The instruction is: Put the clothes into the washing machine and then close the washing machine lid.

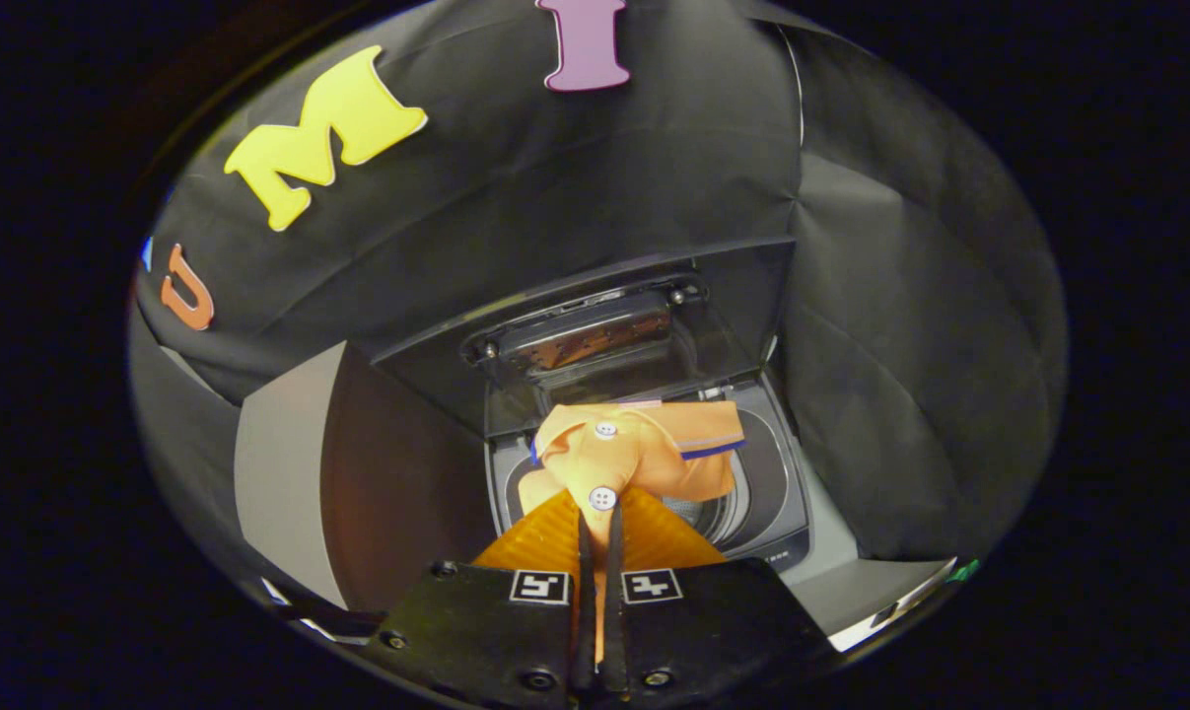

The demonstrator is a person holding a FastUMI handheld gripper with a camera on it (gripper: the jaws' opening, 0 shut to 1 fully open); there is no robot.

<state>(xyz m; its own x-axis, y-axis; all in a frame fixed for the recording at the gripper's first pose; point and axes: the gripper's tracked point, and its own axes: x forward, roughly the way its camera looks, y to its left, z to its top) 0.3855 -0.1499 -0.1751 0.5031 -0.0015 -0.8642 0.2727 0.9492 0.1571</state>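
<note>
The tool point(599, 523) has black screwed plates bearing square coded markers.

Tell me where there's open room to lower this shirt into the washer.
The gripper is shut on the orange shirt, hanging over the washing machine tub. Drum opening right of the shirt looks free. It's tight at the back, by the raised lid.

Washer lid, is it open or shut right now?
Open. The lid stands raised behind the drum, while the tongs hold an orange shirt above it.
</note>
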